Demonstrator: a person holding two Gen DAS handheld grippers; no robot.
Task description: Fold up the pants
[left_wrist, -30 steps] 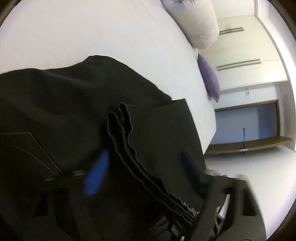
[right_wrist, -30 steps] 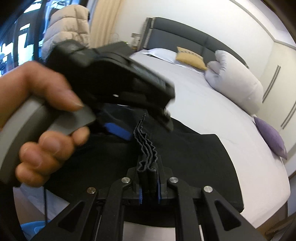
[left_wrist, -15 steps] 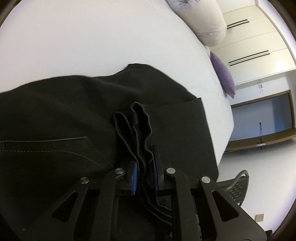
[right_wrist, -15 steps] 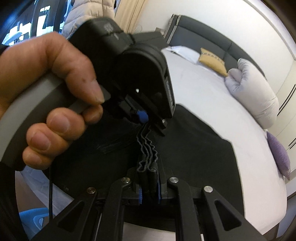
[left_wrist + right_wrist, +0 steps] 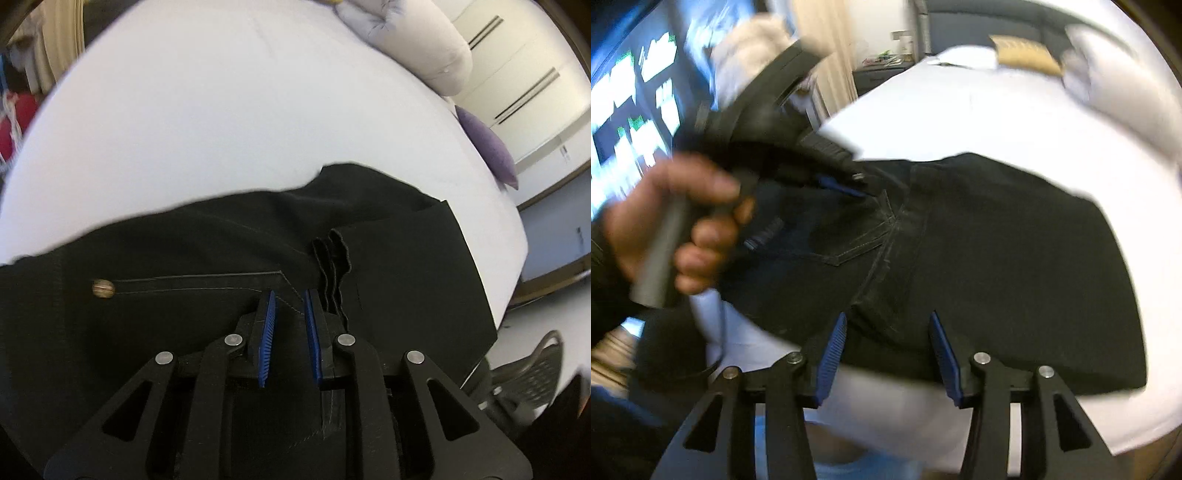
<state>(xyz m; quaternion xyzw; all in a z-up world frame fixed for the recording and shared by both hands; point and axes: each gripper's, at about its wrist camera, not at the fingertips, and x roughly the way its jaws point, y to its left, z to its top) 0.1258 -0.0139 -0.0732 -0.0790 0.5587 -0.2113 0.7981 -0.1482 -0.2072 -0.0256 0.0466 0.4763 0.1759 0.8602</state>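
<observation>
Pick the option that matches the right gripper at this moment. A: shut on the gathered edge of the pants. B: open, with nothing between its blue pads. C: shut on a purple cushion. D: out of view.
B: the right gripper has its blue pads spread wide, with only the black pants lying flat on the bed beyond them, nothing pinched.

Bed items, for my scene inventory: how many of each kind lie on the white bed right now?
Black pants: 1
White pillows: 1
Purple cushions: 1
Tan cushions: 1
Total: 4 on the bed
</observation>
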